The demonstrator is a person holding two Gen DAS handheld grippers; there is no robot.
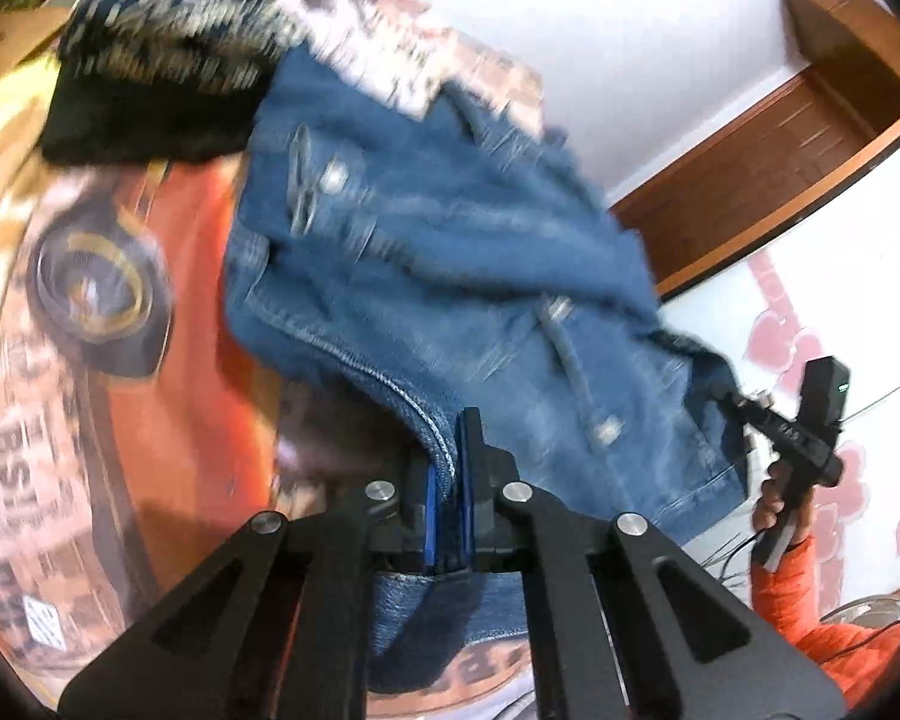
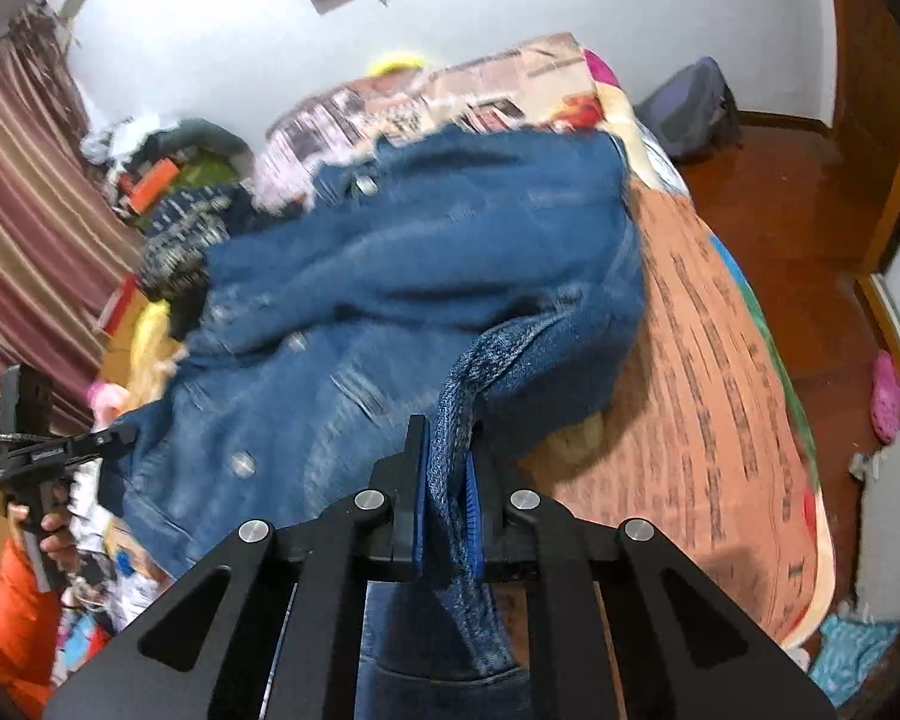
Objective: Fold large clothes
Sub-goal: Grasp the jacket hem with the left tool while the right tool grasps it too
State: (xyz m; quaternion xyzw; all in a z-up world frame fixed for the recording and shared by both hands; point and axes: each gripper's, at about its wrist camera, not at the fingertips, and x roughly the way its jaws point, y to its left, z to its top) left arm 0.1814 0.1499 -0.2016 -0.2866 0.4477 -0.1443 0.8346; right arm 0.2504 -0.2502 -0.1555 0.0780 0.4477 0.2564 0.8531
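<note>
A blue denim jacket (image 1: 438,276) with metal buttons hangs lifted over the bed, blurred by motion. My left gripper (image 1: 450,450) is shut on a seamed edge of the denim, which is pinched between its blue pads. In the right wrist view the same denim jacket (image 2: 402,300) spreads out ahead. There my right gripper (image 2: 447,468) is shut on a thick folded hem of it. The other hand-held gripper (image 1: 810,414) shows at the right of the left view, held by a hand in an orange sleeve. The left one appears again as a gripper (image 2: 36,450) at the left edge of the right view.
The bed carries an orange printed blanket (image 2: 720,372). A dark patterned knit garment (image 1: 168,48) lies beyond the jacket. Clutter is piled by the striped curtain (image 2: 24,228). A backpack (image 2: 690,108) sits on the wooden floor, with a door frame (image 1: 768,138) nearby.
</note>
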